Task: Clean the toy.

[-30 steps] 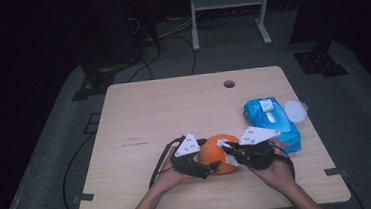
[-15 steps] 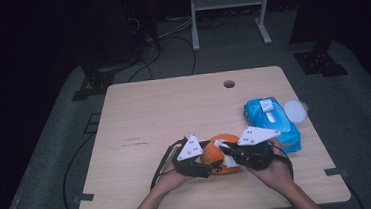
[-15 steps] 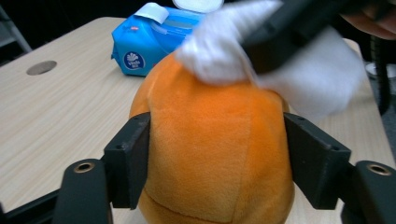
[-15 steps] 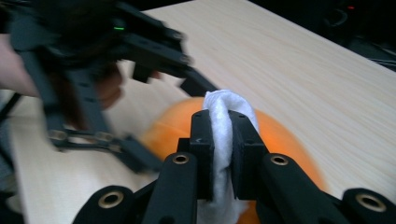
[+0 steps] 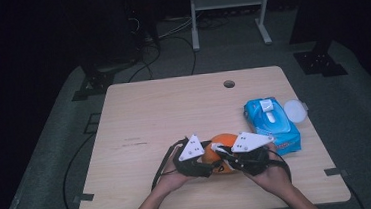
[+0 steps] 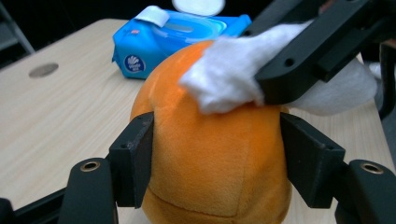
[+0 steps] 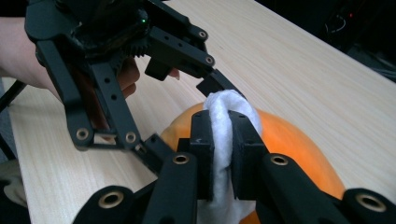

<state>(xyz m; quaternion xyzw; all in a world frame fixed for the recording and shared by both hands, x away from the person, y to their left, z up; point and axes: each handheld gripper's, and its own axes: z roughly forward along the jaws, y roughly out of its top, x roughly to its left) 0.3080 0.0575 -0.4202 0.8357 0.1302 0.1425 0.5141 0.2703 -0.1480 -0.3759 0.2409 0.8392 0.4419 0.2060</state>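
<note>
Left gripper (image 6: pixel 217 154): jaws have just been closing and are now pressed on both flanks of the orange plush ball (image 6: pixel 215 154).
Right gripper (image 7: pixel 222 149): clamped on a white wipe (image 7: pixel 224 135), which is laid against the top of the ball.
Orange plush ball: found on the wooden table (image 5: pixel 164 111) near its front edge, between the two hands.
Blue wipes pack (image 5: pixel 271 123): placed just beside the right gripper, lid flipped open.
</note>
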